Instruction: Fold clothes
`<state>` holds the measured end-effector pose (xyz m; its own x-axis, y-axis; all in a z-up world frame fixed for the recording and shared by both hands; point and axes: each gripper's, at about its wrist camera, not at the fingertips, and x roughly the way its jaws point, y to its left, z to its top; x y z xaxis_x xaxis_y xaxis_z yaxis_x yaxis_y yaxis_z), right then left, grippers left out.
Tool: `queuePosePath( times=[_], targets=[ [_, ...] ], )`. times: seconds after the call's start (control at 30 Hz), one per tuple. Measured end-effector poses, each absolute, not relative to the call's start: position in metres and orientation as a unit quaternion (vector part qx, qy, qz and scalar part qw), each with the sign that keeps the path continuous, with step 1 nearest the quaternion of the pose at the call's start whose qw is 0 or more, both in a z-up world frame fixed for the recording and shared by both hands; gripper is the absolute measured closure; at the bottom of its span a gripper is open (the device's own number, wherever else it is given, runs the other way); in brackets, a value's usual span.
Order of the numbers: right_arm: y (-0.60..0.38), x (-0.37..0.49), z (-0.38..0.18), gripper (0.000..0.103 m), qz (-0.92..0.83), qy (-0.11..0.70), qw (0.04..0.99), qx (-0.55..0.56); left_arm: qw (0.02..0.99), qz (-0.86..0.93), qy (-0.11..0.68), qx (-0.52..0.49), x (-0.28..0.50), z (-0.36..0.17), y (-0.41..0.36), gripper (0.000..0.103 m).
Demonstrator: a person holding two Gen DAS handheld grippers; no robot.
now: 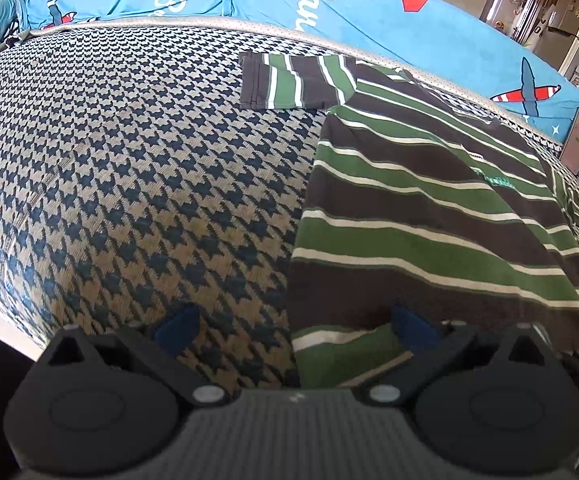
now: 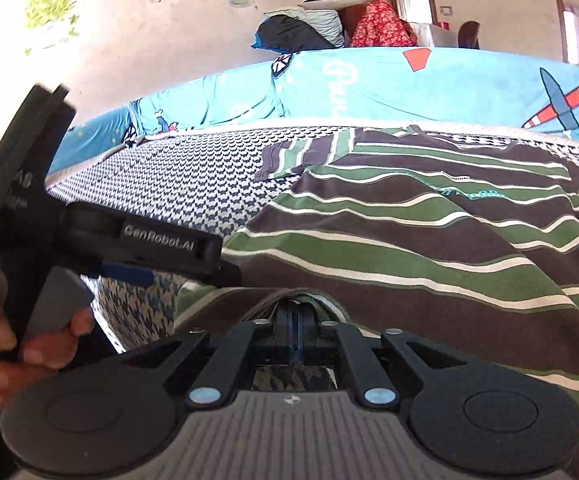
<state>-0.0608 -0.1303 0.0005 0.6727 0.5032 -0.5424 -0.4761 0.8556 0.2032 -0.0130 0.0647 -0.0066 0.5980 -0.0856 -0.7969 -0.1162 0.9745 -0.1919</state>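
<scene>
I am pinching the near hem of the green, brown and white striped cotton T-shirt [image 2: 409,240] with my right gripper [image 2: 294,320], while my left gripper [image 1: 289,328] is hanging spread at that hem's left corner, on the houndstooth woven mat [image 1: 129,160]; the shirt's length is running away from both.

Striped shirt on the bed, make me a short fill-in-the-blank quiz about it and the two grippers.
1. The striped shirt lies on a mat with a ____ pattern.
2. The right gripper is shut on the shirt's ____.
3. The left gripper has its fingers ____.

Missing words: houndstooth; hem; open
</scene>
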Motion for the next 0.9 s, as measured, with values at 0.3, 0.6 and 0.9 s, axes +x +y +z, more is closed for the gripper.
queuePosePath(
  times=[0.3, 0.6, 0.9],
  targets=[
    [-0.141, -0.036, -0.007, 0.097, 0.25, 0.351, 0.898, 0.088, 0.879, 0.021, 0.467, -0.092, -0.003, -0.016, 0.056, 0.0],
    [-0.127, -0.07, -0.009, 0.082, 0.307, 0.356, 0.883, 0.012, 0.877, 0.029, 0.471, -0.093, 0.002, -0.017, 0.056, 0.0],
    [-0.125, -0.059, -0.018, 0.06, 0.314, 0.355, 0.877, 0.078, 0.876, 0.032, 0.471, -0.098, 0.003, -0.017, 0.058, 0.0]
  ],
)
